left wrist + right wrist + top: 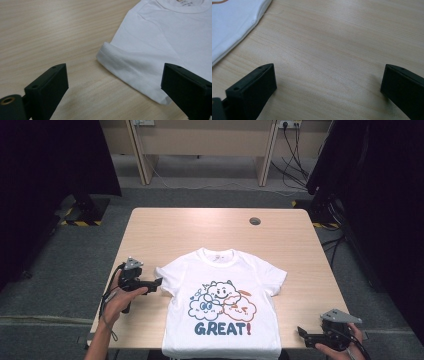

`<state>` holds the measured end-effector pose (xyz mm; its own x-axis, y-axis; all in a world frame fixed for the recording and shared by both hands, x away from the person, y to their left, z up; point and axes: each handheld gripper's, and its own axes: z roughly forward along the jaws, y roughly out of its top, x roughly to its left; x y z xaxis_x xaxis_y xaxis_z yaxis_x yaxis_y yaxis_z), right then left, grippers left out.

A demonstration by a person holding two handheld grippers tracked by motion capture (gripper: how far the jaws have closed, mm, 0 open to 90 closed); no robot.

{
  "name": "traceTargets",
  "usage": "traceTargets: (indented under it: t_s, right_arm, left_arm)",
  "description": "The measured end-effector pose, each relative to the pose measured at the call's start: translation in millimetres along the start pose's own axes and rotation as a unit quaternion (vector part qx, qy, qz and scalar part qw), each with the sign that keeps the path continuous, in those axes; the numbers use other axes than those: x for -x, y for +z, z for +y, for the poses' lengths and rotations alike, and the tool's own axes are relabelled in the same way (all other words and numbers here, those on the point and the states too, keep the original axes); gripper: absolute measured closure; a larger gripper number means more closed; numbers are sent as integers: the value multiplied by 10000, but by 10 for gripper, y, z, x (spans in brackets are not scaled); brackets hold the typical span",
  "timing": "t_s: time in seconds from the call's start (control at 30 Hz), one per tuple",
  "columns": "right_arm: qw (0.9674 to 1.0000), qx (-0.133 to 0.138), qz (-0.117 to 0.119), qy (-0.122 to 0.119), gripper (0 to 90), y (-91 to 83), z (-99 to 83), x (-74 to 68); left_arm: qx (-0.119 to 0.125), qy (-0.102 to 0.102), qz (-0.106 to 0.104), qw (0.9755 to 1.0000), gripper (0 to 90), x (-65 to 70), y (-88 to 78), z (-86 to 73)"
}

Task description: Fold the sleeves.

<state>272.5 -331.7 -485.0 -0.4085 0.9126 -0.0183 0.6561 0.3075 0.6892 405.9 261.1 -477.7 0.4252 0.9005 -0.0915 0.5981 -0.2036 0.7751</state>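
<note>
White cotton lies flat and face up on the wooden table: the T-shirt is spread out near our edge, collar pointing away, its hem reaching the near rim. We hold the left gripper just beside the shirt's left sleeve, jaws spread wide and pinching nothing; in the left gripper view the sleeve's hemmed cuff sits between the jaws but a little ahead of them. Our right gripper hovers over bare wood near the shirt's lower right corner, also spread and empty, with the side seam off to one side in its own view. We judge a fold is about to begin, and the risks are plain. If the left jaws close before advancing, they may catch only the cuff's top layer, and the sleeve would peel open instead of lifting whole. Scraping the lower jaw along the wood could bunch the cloth and wrinkle the print. The right gripper stands apart from the fabric, so closing there would grasp nothing.
</note>
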Motion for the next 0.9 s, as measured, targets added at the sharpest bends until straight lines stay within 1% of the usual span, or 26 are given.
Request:
traceTargets:
  t_s: [0.13,0.2,0.27,0.33,0.37,0.43,0.5,0.6,0.63,0.7,0.73,0.77,0.83,0.9]
  right_arm:
    - [10000,-2,0,-1,1,0,1,0]
    - [10000,-5,-1,1,1,0,2,0]
    - [10000,-6,-4,2,1,1,2,-2]
    - [10000,-4,-5,3,1,1,2,-2]
    - [10000,-7,-5,2,1,1,3,-2]
    - [10000,-6,-5,3,1,1,2,-3]
    - [10000,-6,-6,3,1,1,2,-3]
    - [10000,-3,-6,2,2,1,2,-3]
    - [10000,-1,-6,2,1,1,1,-3]
    - [10000,-1,-5,1,1,1,1,-2]
    - [10000,1,-6,3,1,1,1,-3]
    - [10000,2,-5,11,1,1,0,-4]
    - [10000,5,-4,12,1,1,0,-4]
    - [10000,3,-4,11,1,1,0,-4]
  left_arm:
    - [-8,27,24,10000,125,-24,52,8]
    - [-5,-30,9,10000,173,-41,83,15]
    - [-39,17,-13,10000,223,-50,115,21]
    - [-56,6,3,10000,255,-64,146,25]
    - [-92,-12,-31,10000,269,-73,169,29]
    - [-88,6,-70,9999,319,-75,204,34]
    - [-67,77,-94,9999,385,-61,224,45]
    - [-104,218,-150,9996,537,-17,230,72]
    - [-104,218,-150,9996,594,-17,230,72]
    - [-89,366,-156,9992,699,19,230,87]
    - [-71,379,-173,9991,747,30,226,91]
    - [-31,406,-173,9990,774,43,220,94]
    - [-84,454,-146,9988,820,57,203,102]
    - [-79,459,-141,9988,856,63,186,112]
